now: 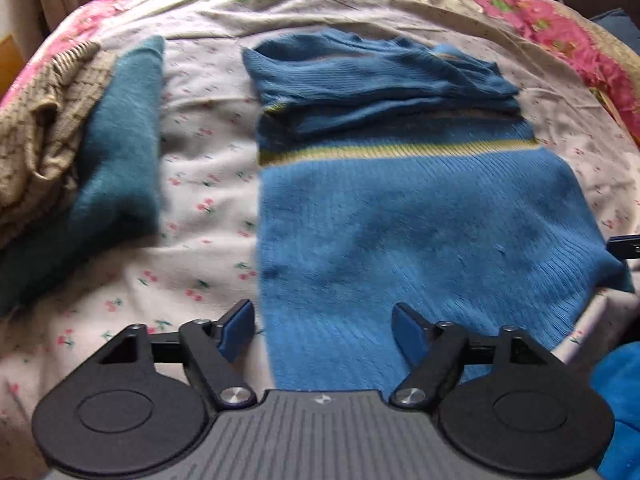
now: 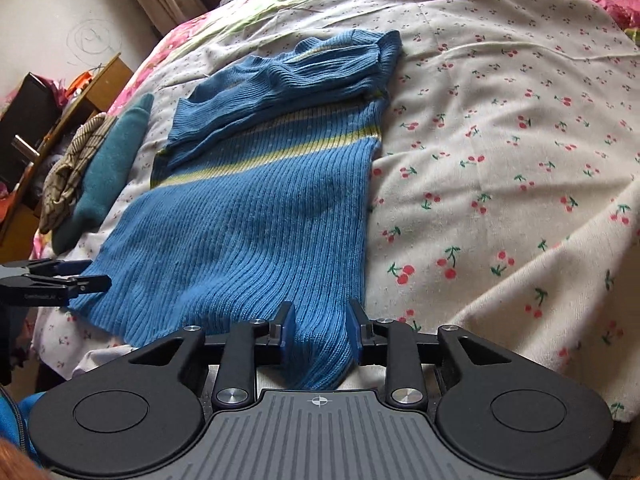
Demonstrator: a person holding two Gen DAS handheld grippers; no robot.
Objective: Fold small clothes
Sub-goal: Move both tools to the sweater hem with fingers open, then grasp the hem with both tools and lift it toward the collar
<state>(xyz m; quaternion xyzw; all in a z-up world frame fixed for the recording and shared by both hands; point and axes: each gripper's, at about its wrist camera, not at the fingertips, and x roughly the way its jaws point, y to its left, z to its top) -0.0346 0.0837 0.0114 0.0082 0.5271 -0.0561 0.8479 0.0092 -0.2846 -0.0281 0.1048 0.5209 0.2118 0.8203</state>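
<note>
Cherry-print sheet (image 2: pixel 500 160) covers the bed, wooden shelf (image 2: pixel 80 92) beyond. Blue sweater (image 2: pixel 248 208) lies lengthwise mid-sheet, collar far, hem near. Left gripper (image 1: pixel 322 330) gapes wide, empty, over the hem; right gripper (image 2: pixel 318 334) narrowly parted, hem corner between.

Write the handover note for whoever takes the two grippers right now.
Left gripper: open, holding nothing, at the near left hem corner of the blue ribbed knit sweater with the yellow stripe.
Right gripper: jaws apart around the near right hem corner; fabric lies between the pads, and no firm pinch shows.
Sweater: flat on the cherry-print sheet, both sleeves folded across the chest.
Teal folded knit and beige checked garment: set aside at the left edge.
Done: sleeves folded in.
Left: probably grip both hem corners, fold the hem up towards the collar, then stack it.
</note>
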